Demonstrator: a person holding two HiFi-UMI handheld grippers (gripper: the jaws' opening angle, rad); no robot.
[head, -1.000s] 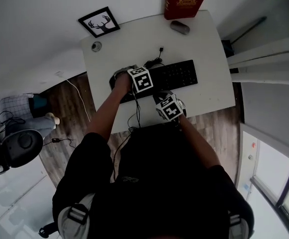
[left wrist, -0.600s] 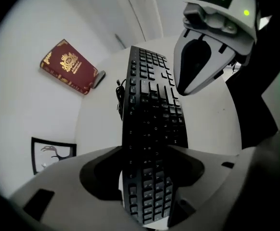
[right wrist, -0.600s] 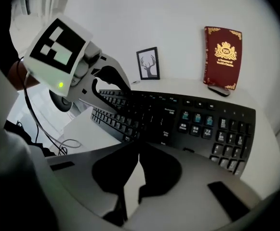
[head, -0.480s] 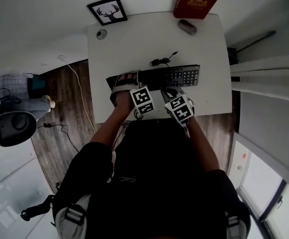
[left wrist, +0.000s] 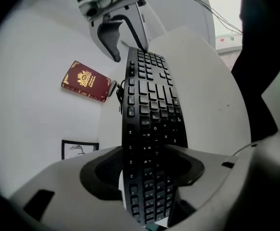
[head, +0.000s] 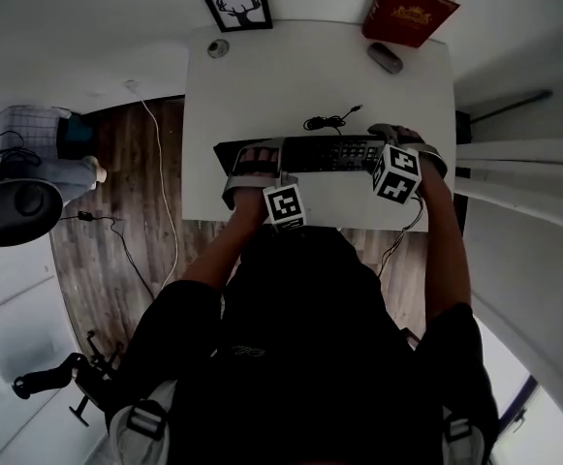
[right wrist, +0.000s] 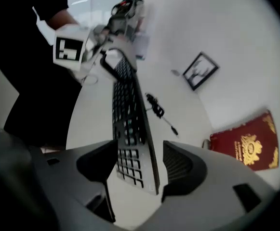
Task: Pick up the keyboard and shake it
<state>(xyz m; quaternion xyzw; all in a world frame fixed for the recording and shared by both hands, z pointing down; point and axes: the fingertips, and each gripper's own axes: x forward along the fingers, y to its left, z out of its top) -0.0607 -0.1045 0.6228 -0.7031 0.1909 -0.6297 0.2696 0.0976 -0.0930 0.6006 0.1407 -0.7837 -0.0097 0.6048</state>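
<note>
- My left tongs [left wrist: 148,153] have just been closing and are now clamped on the left end of the flat black computer keyboard [head: 325,153], one jaw on each long edge.
- My right tongs [right wrist: 140,148] have just been opening. The jaws stand apart with the keyboard's right end between them, and there is a slim gap at one pad.
- The keyboard lies across the near half of the white rectangular table [head: 300,76], tipped up on its long edge. I cannot tell whether it is touching the tabletop.
- Its coiled black cable [head: 331,121] lies on the table just behind it.
- At the far edge are a dark red hardback book [head: 412,10], a small grey mouse [head: 386,57] beside it, and a black-framed antler picture [head: 237,6].
</note>
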